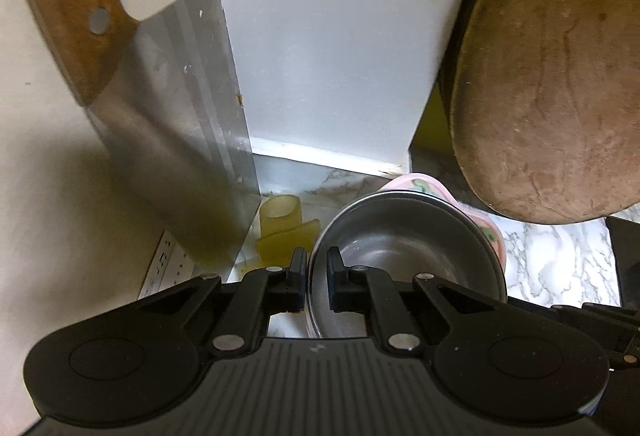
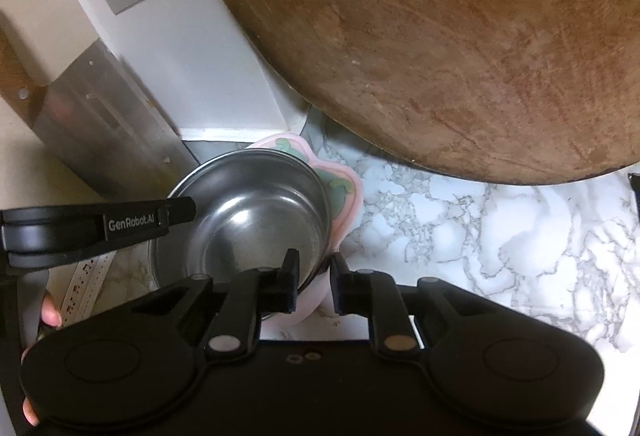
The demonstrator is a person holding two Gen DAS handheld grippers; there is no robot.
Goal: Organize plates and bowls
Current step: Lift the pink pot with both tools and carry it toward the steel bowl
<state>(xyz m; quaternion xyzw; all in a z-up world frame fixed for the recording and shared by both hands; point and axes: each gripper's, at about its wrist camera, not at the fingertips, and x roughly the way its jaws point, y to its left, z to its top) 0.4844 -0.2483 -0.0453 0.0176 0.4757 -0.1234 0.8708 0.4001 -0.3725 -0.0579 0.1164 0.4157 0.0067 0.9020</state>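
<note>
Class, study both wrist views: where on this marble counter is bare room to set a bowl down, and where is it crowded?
Free: the marble counter right of the pink plate, below the leaning wooden board. Crowded: the corner holding the steel bowl, cleaver and yellow plastic piece.

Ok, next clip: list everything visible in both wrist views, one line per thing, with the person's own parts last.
steel bowl: one, silver, sitting on the pink dish, on the marble counter
pink dish: one, pink with green pattern, under the bowl
cleaver: one, steel blade and wooden handle, upright at left beside the white panel
chopping board: one, round, brown wood, leaning at right
yellow plastic piece: one, translucent yellow, behind the bowl by the cleaver
power strip: one, white, lower left
marble counter: white, grey-veined
left tongs: black, shut on the bowl's rim
right tongs: black, shut across the bowl's rim and the dish edge
fingers: gripping the left tongs' body
</note>
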